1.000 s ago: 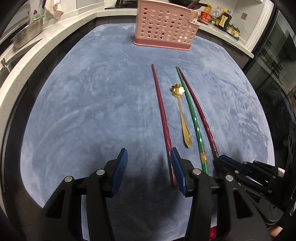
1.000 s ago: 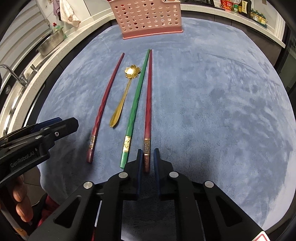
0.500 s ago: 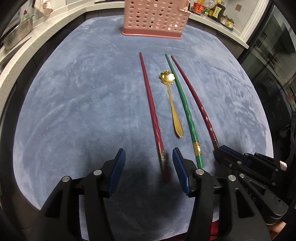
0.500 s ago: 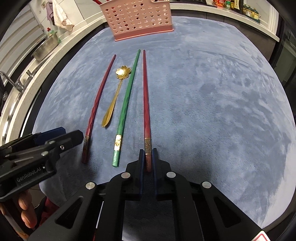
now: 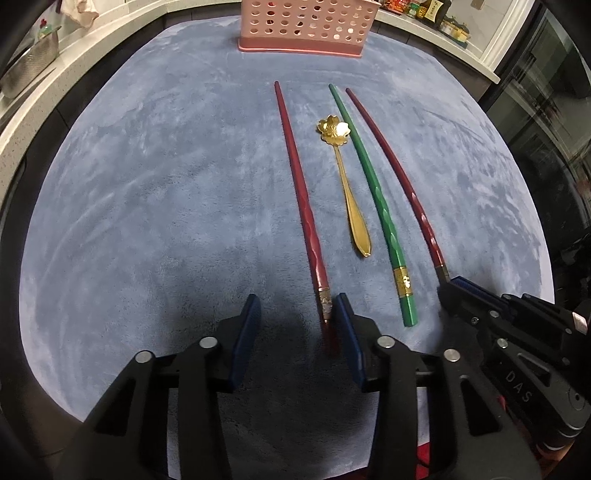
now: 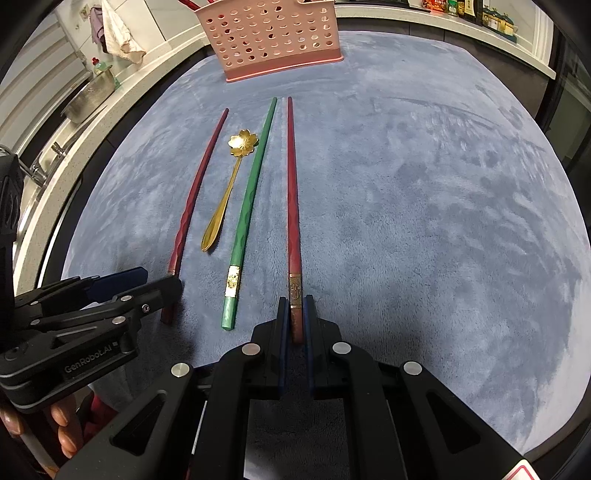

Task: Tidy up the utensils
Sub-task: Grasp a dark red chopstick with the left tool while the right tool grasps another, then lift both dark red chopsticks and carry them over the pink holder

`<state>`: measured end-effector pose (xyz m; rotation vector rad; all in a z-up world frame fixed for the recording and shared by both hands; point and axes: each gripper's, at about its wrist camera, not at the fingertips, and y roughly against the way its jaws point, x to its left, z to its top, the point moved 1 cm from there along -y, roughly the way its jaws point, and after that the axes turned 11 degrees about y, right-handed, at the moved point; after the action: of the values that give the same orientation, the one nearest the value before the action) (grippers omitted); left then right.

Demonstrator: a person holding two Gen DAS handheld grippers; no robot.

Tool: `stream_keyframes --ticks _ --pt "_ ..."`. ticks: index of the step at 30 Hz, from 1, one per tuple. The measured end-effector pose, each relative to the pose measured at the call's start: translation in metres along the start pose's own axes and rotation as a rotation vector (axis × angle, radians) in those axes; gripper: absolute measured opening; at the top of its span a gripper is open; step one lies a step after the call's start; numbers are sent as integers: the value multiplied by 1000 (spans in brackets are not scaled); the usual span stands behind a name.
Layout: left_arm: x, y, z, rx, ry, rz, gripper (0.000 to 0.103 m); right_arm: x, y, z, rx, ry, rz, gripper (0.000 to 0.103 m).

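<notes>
On the blue mat lie a red chopstick (image 5: pixel 299 192), a gold flower-bowl spoon (image 5: pixel 345 184), a green chopstick (image 5: pixel 373 192) and a second red chopstick (image 6: pixel 292 206). My left gripper (image 5: pixel 295 314) is open, its jaws either side of the butt end of the left red chopstick, which lies close to the right pad. My right gripper (image 6: pixel 295 317) is shut on the butt end of the second red chopstick, which points away towards the pink perforated basket (image 6: pixel 273 37). The right gripper also shows in the left wrist view (image 5: pixel 454 291).
The pink basket (image 5: pixel 306 26) stands at the far edge of the mat; something red shows through its holes. A white counter with a steel colander (image 6: pixel 88 96), a cloth and sauce bottles (image 5: pixel 424 9) rings the mat. A dark glass door is on the right.
Both grippers have drawn back towards the near edge. The right gripper stays shut on its red chopstick. The left gripper's jaws now bracket the butt end of the left red chopstick.
</notes>
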<state>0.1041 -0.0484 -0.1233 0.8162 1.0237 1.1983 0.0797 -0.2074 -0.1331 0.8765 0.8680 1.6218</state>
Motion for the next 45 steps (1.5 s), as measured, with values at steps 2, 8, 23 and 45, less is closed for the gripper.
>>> stream_keyframes --ticks 2,8,23,45 --pt "0 0 0 -3 -4 12 33 0 0 0 0 0 0 7" --pt "2 1 -1 -11 -6 28 17 0 0 0 0 0 0 7" --pt "-1 15 3 -68 -28 44 7 -2 9 4 -31 -9 3 7" --pt "-13 114 98 -369 -27 40 7 -20 112 107 -356 -21 -31 7"
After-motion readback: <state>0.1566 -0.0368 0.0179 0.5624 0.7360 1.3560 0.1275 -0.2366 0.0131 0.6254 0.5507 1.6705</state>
